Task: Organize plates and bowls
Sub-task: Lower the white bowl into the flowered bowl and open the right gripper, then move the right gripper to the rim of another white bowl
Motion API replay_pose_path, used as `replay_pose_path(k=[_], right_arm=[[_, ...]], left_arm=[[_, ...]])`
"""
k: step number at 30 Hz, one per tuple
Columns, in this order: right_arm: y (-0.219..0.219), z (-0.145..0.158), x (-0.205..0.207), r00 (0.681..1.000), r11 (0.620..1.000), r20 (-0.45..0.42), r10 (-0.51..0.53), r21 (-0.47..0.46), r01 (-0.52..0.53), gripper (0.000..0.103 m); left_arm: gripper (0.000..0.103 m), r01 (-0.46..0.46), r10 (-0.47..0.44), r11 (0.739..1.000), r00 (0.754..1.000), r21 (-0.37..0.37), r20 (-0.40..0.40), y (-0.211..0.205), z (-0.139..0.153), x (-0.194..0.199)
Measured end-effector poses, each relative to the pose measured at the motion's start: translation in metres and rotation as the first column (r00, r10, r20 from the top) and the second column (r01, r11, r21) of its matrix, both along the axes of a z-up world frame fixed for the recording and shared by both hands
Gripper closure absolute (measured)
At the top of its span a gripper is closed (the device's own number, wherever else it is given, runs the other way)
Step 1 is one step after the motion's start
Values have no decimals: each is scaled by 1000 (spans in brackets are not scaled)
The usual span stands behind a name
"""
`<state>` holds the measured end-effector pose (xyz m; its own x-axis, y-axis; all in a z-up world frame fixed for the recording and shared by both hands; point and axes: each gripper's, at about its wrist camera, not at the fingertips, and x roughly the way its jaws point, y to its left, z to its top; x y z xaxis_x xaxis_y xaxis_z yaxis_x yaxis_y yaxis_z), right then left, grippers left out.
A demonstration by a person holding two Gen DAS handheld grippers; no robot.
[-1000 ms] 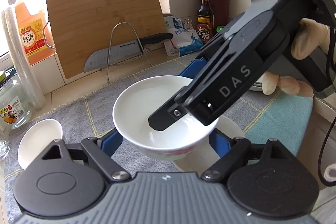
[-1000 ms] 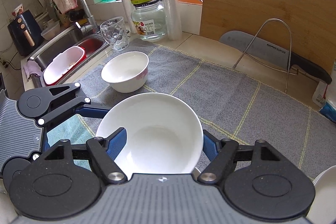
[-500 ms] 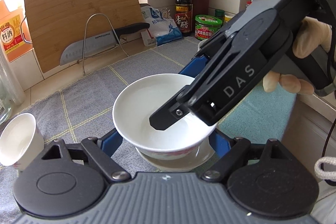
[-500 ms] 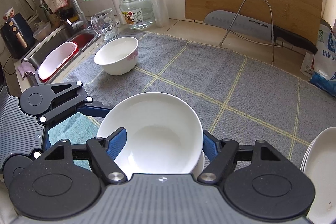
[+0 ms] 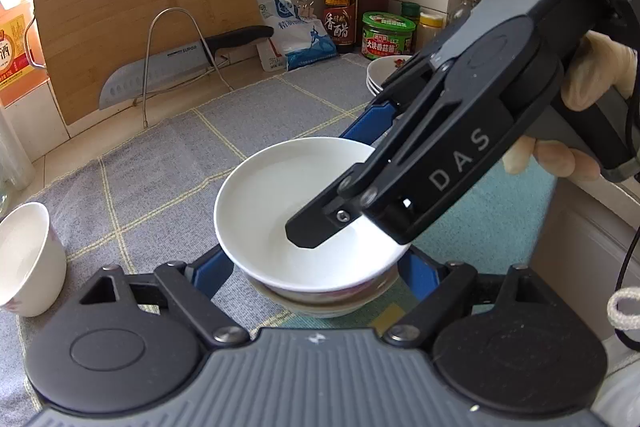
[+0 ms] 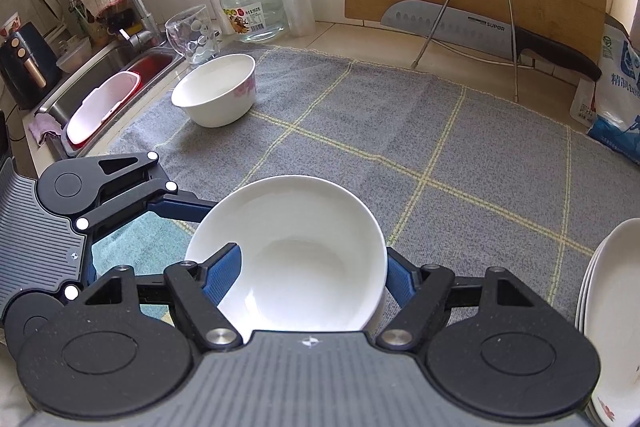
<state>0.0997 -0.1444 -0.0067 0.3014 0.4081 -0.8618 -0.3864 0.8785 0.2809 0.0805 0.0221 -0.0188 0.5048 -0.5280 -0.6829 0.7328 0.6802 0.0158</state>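
Nesting the top bowl point(image 6: 304, 247) squarely into the lower bowl point(image 5: 320, 307) is the step in hand, as I judge it. The two already look close to seated, with only a thin band of the lower rim showing beneath.

To do it well, keep the top bowl level, settle it straight down until its weight rests on the one below, and only then ease the grip. The inner finger should lift out without dragging the rim sideways.

The right gripper point(image 6: 312, 267) points steeply down, one finger inside the top bowl and the other outside it, its jaws pinching the wall.

The left gripper point(image 5: 316, 267) tilts down less steeply. Its jaws stand wide on either side of the stack, low by the lower bowl. Whether the pads press on it I cannot tell. If they do, they should hold until the right one is clear.

A gloved hand point(image 5: 592, 75) carries the right tool from above.

Farther out on the grey cloth point(image 6: 400, 127) covering the tabletop, a third bowl point(image 6: 216, 91) waits near the sink. A stack of plates point(image 6: 608, 287) sits at the right edge.
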Motion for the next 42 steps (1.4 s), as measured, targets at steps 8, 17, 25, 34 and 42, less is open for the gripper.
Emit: replay_pose_path(k=[8, 17, 25, 34, 42], right_arm=[[-1, -3, -2, 1000, 1000, -1, 4, -12, -4, 23], [0, 2, -5, 999, 1000, 45, 4, -1, -3, 0], [6, 15, -3, 993, 1000, 121, -11, 9, 10, 0], [35, 28, 19, 982, 999, 189, 25, -25, -20, 0], [84, 28, 50, 983, 999, 177, 50, -8, -49, 0]], left_arm=[[14, 3, -3, 1000, 1000, -3, -13, -2, -3, 1], [9, 13, -13, 1000, 1000, 4, -9, 0, -5, 0], [9, 21, -20, 1000, 1000, 14, -8, 18, 0, -8], [8, -96, 96, 995, 995, 24, 26, 60, 0, 1], [8, -235, 233, 972, 970, 21, 63, 115, -2, 22]])
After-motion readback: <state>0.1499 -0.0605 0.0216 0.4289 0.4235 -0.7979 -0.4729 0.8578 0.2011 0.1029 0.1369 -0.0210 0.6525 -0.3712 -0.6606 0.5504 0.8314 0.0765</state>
